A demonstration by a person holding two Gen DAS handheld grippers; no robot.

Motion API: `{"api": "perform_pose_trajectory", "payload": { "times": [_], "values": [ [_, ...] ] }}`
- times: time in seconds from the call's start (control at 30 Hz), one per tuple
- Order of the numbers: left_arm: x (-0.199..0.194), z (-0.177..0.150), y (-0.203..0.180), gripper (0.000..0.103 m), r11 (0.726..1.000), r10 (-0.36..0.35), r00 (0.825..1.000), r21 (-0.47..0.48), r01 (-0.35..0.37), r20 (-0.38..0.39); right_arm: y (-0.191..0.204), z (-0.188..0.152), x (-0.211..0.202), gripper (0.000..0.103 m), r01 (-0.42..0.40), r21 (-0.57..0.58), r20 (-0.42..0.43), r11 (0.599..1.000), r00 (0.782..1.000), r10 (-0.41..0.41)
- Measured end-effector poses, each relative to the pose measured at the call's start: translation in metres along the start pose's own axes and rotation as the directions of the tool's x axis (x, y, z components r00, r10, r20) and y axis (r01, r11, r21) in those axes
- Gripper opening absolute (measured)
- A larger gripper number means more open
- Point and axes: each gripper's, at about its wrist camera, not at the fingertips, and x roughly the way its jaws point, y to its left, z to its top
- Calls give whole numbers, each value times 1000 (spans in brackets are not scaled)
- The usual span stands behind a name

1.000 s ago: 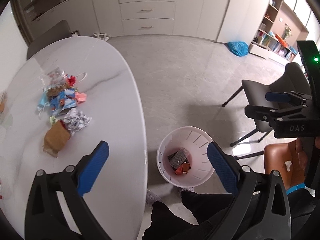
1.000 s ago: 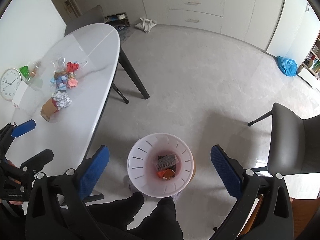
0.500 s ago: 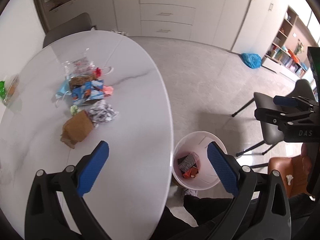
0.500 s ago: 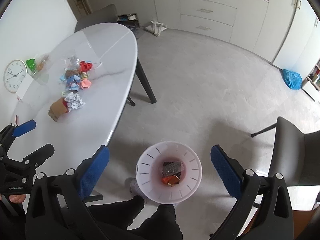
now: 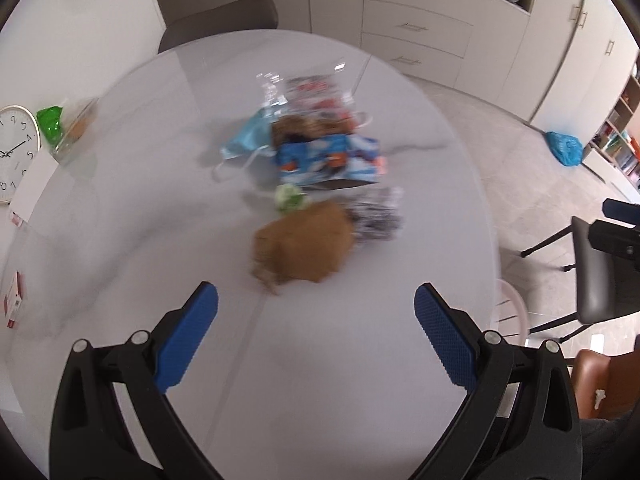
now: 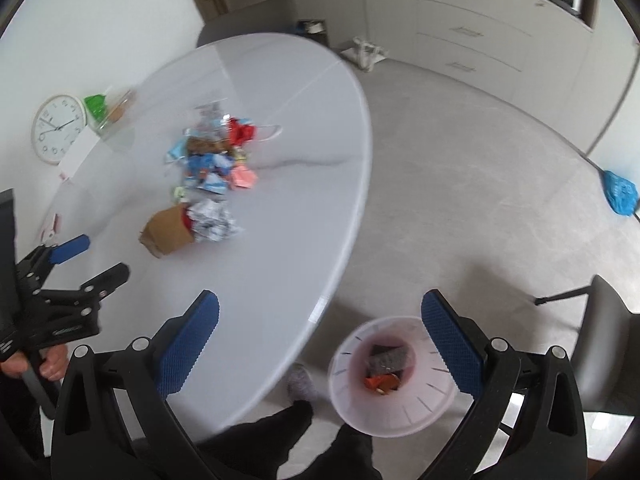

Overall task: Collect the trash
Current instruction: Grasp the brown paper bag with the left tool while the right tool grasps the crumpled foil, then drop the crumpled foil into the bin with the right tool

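A pile of trash lies mid-table: a crumpled brown paper bag (image 5: 304,246), a silvery foil ball (image 5: 376,220), a blue wrapper (image 5: 326,160), a light-blue mask (image 5: 248,140) and red scraps (image 6: 240,132). My left gripper (image 5: 316,336) hovers open over the white table (image 5: 120,220), just short of the brown bag, holding nothing. My right gripper (image 6: 320,340) hangs open above the table's edge and the pale pink bin (image 6: 394,376) on the floor. The bin holds a grey piece and orange scraps. The left gripper (image 6: 86,258) also shows in the right wrist view.
A round clock (image 5: 16,152), a white card and a glass jar with a green bag (image 5: 52,124) stand at the table's left edge. Grey chairs sit behind the table (image 5: 224,16) and to the right (image 5: 600,276). A blue bag (image 5: 566,152) lies on the floor.
Both grippers have swung left, away from the bin and toward the table. The left one now faces the trash pile closely; the bin has slid to the lower right of the right view.
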Motion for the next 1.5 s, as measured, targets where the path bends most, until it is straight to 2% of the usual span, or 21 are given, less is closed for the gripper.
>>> {"api": "perform_pose_trajectory", "payload": {
  "times": [0.1, 0.2, 0.3, 0.37, 0.4, 0.43, 0.5, 0.6, 0.67, 0.77, 0.8, 1.07, 1.13, 1.2, 1.3, 1.5],
  "values": [
    [21, 8, 13, 94, 997, -11, 1000, 73, 11, 2, 21, 11, 20, 100, -22, -39, -37, 999, 999, 20],
    [41, 17, 14, 94, 975, -48, 999, 218, 48, -7, 38, 18, 35, 100, -47, -101, -72, 994, 997, 40],
    [59, 25, 7, 94, 921, -95, 995, 377, 97, -25, 49, 24, 48, 100, -40, -160, -103, 986, 994, 23],
    [71, 28, 0, 94, 872, -110, 993, 475, 115, -39, 53, 27, 54, 100, -36, -179, -123, 983, 992, 14],
    [76, 30, -2, 91, 852, -122, 992, 508, 127, -43, 55, 29, 57, 100, -44, -182, -129, 982, 991, 21],
    [81, 31, -3, 83, 831, -137, 989, 537, 144, -53, 56, 31, 59, 100, -59, -180, -137, 982, 990, 34],
    [90, 32, -4, 73, 803, -165, 983, 568, 182, -83, 58, 35, 64, 100, -86, -176, -150, 981, 987, 60],
    [101, 29, -3, 57, 779, -187, 977, 591, 211, -102, 67, 42, 77, 100, -104, -207, -167, 973, 984, 69],
    [102, 24, -1, 53, 770, -194, 976, 600, 215, -101, 75, 47, 86, 100, -108, -239, -174, 965, 983, 67],
    [98, 20, 7, 51, 783, -219, 971, 576, 236, -99, 91, 53, 104, 99, -123, -297, -194, 947, 979, 66],
    [97, 18, 9, 51, 789, -223, 969, 566, 241, -101, 99, 55, 113, 96, -122, -325, -203, 938, 978, 57],
    [78, -1, 39, 50, 882, -233, 968, 398, 251, -95, 133, 61, 159, 79, -78, -382, -252, 921, 967, -22],
    [74, -7, 44, 50, 900, -226, 969, 361, 246, -96, 138, 60, 165, 70, -67, -390, -263, 918, 964, -41],
    [71, -13, 51, 50, 910, -223, 970, 336, 243, -97, 140, 59, 169, 60, -61, -394, -269, 917, 962, -52],
    [72, -16, 54, 50, 919, -204, 974, 324, 224, -96, 142, 57, 169, 56, -45, -399, -260, 916, 963, -66],
    [65, -17, 47, 50, 925, -212, 974, 305, 227, -83, 140, 55, 150, 52, -24, -372, -231, 928, 971, -67]
  ]
}}
